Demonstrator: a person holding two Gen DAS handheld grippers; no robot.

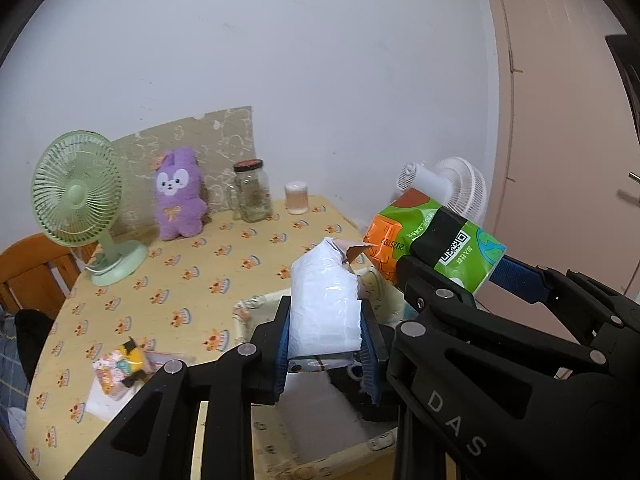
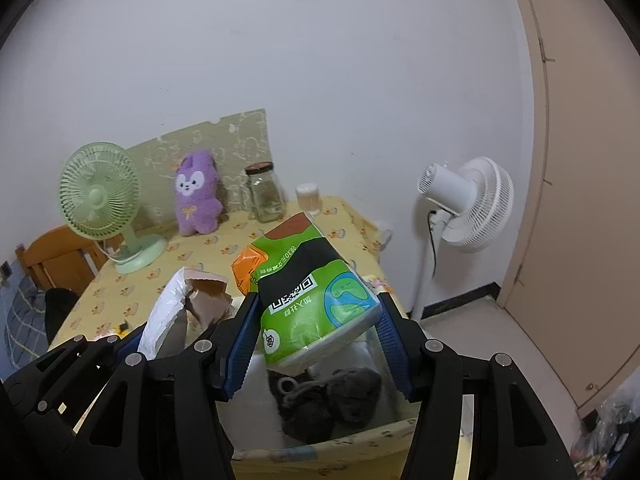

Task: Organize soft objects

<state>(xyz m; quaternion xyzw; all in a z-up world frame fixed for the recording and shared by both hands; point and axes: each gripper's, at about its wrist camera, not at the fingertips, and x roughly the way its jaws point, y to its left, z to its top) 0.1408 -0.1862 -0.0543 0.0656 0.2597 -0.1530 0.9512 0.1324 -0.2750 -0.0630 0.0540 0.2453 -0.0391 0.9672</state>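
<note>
Left gripper (image 1: 326,344) clamped on white tissue pack (image 1: 324,304), right gripper (image 2: 316,344) clamped on green tissue pack (image 2: 316,300), both above open storage box (image 2: 320,446) at table (image 1: 180,280) near edge. Dark plush (image 2: 328,400) already inside, bare white floor beside it.

Home room: patterned tablecloth (image 1: 208,264) table, purple plush toy (image 1: 178,196), green desk fan (image 1: 80,196), glass jar (image 1: 251,192), white standing fan (image 2: 468,200).
</note>
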